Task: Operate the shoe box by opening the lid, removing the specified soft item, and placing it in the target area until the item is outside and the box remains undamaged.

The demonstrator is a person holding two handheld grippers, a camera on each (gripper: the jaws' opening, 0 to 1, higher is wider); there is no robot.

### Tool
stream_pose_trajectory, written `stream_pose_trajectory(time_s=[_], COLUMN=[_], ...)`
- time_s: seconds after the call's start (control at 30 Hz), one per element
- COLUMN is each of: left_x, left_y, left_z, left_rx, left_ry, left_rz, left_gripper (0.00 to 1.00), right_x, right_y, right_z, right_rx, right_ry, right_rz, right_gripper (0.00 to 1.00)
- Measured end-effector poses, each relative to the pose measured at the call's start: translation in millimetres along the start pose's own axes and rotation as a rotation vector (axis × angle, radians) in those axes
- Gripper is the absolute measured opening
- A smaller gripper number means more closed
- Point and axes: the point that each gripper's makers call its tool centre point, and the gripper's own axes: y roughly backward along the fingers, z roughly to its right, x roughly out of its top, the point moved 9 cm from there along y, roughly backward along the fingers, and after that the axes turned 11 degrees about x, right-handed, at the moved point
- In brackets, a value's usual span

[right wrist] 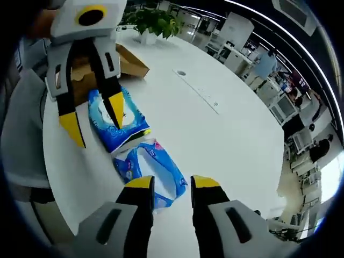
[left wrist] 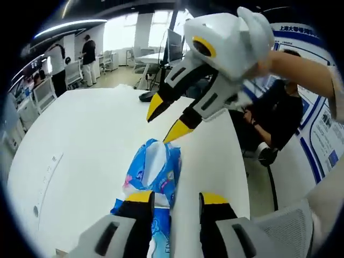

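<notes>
Two blue soft tissue packs lie side by side on the white table (left wrist: pixel 91 140). In the left gripper view the crumpled pack (left wrist: pixel 153 169) lies just ahead of my left gripper (left wrist: pixel 177 197), which is open; the flat pack (left wrist: pixel 161 234) sits under its left jaw. My right gripper (left wrist: pixel 167 119) comes in from the upper right, open, its lower tip just above the crumpled pack. In the right gripper view my right gripper (right wrist: pixel 172 183) is open over the crumpled pack (right wrist: pixel 156 172). The left gripper (right wrist: pixel 94 119) hovers open over the flat pack (right wrist: pixel 118 126). Behind stands the brown cardboard box (right wrist: pixel 131 63).
A potted plant (right wrist: pixel 153 21) stands at the table's far end. A person in black (left wrist: pixel 279 115) sits by the table's right edge. A monitor (left wrist: pixel 174 45) and desks stand beyond. A round cable port (right wrist: pixel 181 72) is set in the tabletop.
</notes>
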Motion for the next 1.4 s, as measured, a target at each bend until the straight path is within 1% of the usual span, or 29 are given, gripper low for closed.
stream_pose_trajectory(time_s=[0.17, 0.33, 0.47, 0.57, 0.67, 0.7, 0.77, 0.83, 0.93, 1.0, 1.07, 1.17, 1.23, 1.33, 1.4], left_x=[-6.9, -15.9, -22.5, -27.4, -32.3, -34.2, -39.4, -45.1, -54.1, -58.1, -66.6, -75.7, -82.1, -91.0, -97.2], left_y=[21.7, 43.2, 56.2, 67.0, 80.0, 83.5, 92.6, 102.0, 117.6, 123.2, 134.0, 145.9, 153.9, 163.8, 170.0], left_z=[-1.3, -0.4, 0.4, 0.8, 2.1, 2.4, 2.3, 0.2, -6.3, -8.6, -13.2, -17.2, -18.3, -18.3, -18.0], left_rx=[0.028, 0.054, 0.066, 0.084, 0.094, 0.097, 0.111, 0.127, 0.157, 0.165, 0.189, 0.218, 0.231, 0.251, 0.272], left_ry=[0.020, 0.043, 0.056, 0.062, 0.091, 0.094, 0.107, 0.129, 0.164, 0.172, 0.183, 0.188, 0.192, 0.199, 0.206], left_rz=[0.028, 0.054, 0.057, 0.065, 0.095, 0.098, 0.110, 0.121, 0.145, 0.152, 0.154, 0.161, 0.169, 0.172, 0.169], left_gripper=[0.43, 0.47, 0.50, 0.57, 0.59, 0.60, 0.62, 0.66, 0.69, 0.71, 0.73, 0.77, 0.79, 0.83, 0.87], right_x=[3.0, 6.0, 8.6, 9.9, 11.9, 12.6, 15.0, 18.8, 25.8, 30.9, 36.2, 44.4, 50.5, 59.3, 65.5], right_y=[6.7, 11.8, 17.6, 23.3, 28.6, 30.1, 33.6, 37.0, 40.8, 42.8, 44.9, 47.0, 47.9, 48.2, 47.1], right_z=[-11.7, -21.6, -30.9, -37.8, -43.2, -44.8, -48.6, -52.9, -58.9, -62.9, -67.3, -71.6, -74.7, -79.3, -80.9], right_rx=[0.007, 0.016, 0.026, 0.029, 0.034, 0.032, 0.034, 0.049, 0.063, 0.073, 0.083, 0.091, 0.102, 0.110, 0.108], right_ry=[-0.011, -0.030, -0.050, -0.052, -0.061, -0.061, -0.064, -0.068, -0.078, -0.077, -0.061, -0.050, -0.046, -0.020, -0.002], right_rz=[0.006, 0.014, 0.027, 0.040, 0.057, 0.059, 0.069, 0.089, 0.119, 0.129, 0.137, 0.154, 0.164, 0.175, 0.183], right_gripper=[0.33, 0.42, 0.52, 0.58, 0.62, 0.66, 0.68, 0.67, 0.72, 0.73, 0.73, 0.78, 0.81, 0.81, 0.82])
